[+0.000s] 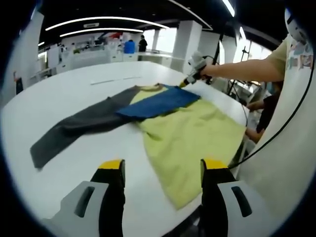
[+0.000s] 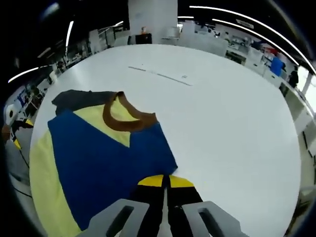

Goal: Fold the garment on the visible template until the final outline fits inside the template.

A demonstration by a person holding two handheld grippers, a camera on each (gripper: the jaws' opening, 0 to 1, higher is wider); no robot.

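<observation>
In the left gripper view, the left hand-held gripper (image 1: 162, 170) stood released at the bottom of the frame, its two yellow-tipped jaws well apart over the near edge of the white desk (image 1: 74, 98). The garment (image 1: 192, 138), a long-sleeved shirt with a yellow-green body, lay flat on the desk from the centre toward the lower right, its hem reaching down between the jaws' tips. Its dark grey sleeve (image 1: 74, 126) stretched out toward the left of the frame. Its blue sleeve (image 1: 158, 102) was folded across the chest, just above the frame's centre. In the upper right, a person's arm (image 1: 247, 69) reached in, holding the right hand-held gripper (image 1: 186, 82) at the far end of the blue sleeve, by the brown collar (image 1: 155, 88).

In the right gripper view, the right hand-held gripper (image 2: 167, 183) rose from the bottom centre with its jaws clenched together; their yellow tips met at the edge of the blue sleeve (image 2: 103, 158), and I could not tell whether any cloth was pinched between them. The blue sleeve covered the lower left of the frame, with the brown collar (image 2: 123, 118) above it and the yellow-green body (image 2: 42, 182) showing at the left. A bit of the grey sleeve (image 2: 74, 100) showed beyond the collar. The desk (image 2: 222, 123) spread bare to the right, with a thin line mark (image 2: 158, 74) in the upper middle.
</observation>
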